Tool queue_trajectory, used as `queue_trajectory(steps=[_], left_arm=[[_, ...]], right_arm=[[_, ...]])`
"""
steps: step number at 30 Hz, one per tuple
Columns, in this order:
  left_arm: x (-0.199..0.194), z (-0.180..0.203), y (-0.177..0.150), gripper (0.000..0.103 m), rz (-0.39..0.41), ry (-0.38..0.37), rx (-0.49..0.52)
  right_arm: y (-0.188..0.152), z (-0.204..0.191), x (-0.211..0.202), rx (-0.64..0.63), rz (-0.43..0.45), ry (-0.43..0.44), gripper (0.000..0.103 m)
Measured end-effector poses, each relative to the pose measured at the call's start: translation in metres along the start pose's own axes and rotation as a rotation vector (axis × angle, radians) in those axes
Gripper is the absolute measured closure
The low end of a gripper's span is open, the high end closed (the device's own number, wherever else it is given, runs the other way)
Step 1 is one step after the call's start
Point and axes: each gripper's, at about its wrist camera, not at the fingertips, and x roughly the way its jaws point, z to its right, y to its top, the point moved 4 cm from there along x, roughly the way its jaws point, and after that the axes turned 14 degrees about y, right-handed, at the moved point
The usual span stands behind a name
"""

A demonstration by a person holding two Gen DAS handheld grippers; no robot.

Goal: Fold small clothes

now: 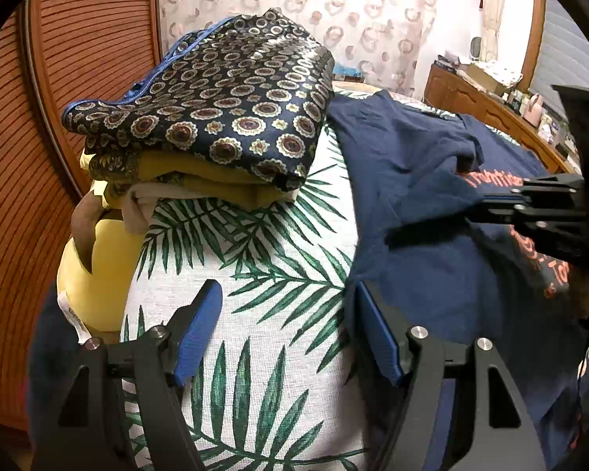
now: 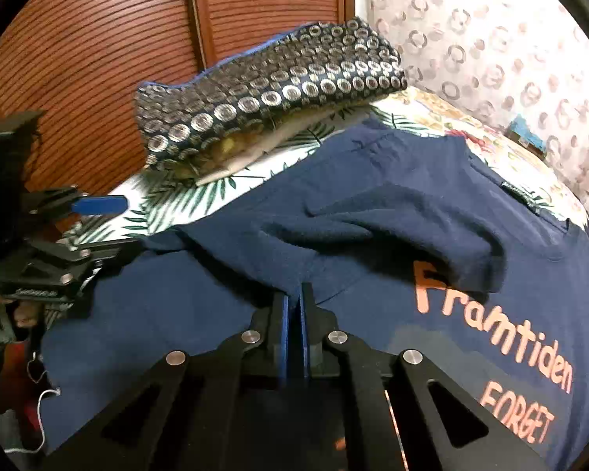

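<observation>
A navy T-shirt (image 1: 420,180) with orange lettering lies on the leaf-print bedspread (image 1: 255,259), front up, with one sleeve folded in over the chest (image 2: 392,227). My right gripper (image 2: 293,298) is shut, its blue pads pinching a fold of the shirt's fabric near the lettering; in the left wrist view the right gripper (image 1: 487,204) reaches in from the right. My left gripper (image 1: 286,290) is open above the bedspread, its right finger at the shirt's left edge and nothing between the pads. From the right wrist view the left gripper (image 2: 110,227) shows at the far left.
A pile of folded clothes (image 1: 216,117), topped by a dark medallion-print piece (image 2: 263,94), sits at the bed's far left. A yellow cushion (image 1: 98,267) hangs off the bed edge. Wooden louvred doors (image 1: 39,157) stand behind. A cluttered dresser (image 1: 491,102) runs along the far right.
</observation>
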Motion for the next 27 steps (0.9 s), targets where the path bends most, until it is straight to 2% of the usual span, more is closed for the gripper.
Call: queue_trajectory(steps=[6, 10, 12, 13, 14, 17, 22, 27], left_arm=[[-0.019, -0.004, 0.004, 0.032, 0.046, -0.026, -0.032], [-0.031, 0.000, 0.011, 0.032, 0.076, -0.027, -0.027], [-0.035, 0.005, 0.014, 0.032, 0.086, -0.033, -0.021], [-0.036, 0.007, 0.015, 0.032, 0.089, -0.035, -0.018], [-0.038, 0.010, 0.016, 0.032, 0.093, -0.040, -0.011], [-0.039, 0.020, 0.020, 0.032, 0.098, -0.051, 0.007], [-0.035, 0.050, 0.029, 0.032, 0.098, -0.079, 0.059], [-0.032, 0.086, 0.042, 0.032, 0.101, -0.126, 0.106]], right_arm=[[-0.007, -0.018, -0.036, -0.048, 0.003, 0.006, 0.099], [-0.016, -0.018, -0.034, -0.023, -0.064, 0.031, 0.098], [-0.020, -0.015, -0.030, -0.023, -0.087, -0.001, 0.087], [-0.023, -0.012, -0.029, -0.014, -0.092, -0.013, 0.073], [-0.025, -0.008, -0.030, 0.000, -0.087, -0.003, 0.065], [-0.026, 0.005, -0.039, 0.048, -0.051, 0.002, 0.062], [-0.040, 0.030, -0.068, 0.107, 0.020, -0.055, 0.062], [-0.067, 0.053, -0.110, 0.175, 0.090, -0.149, 0.062]])
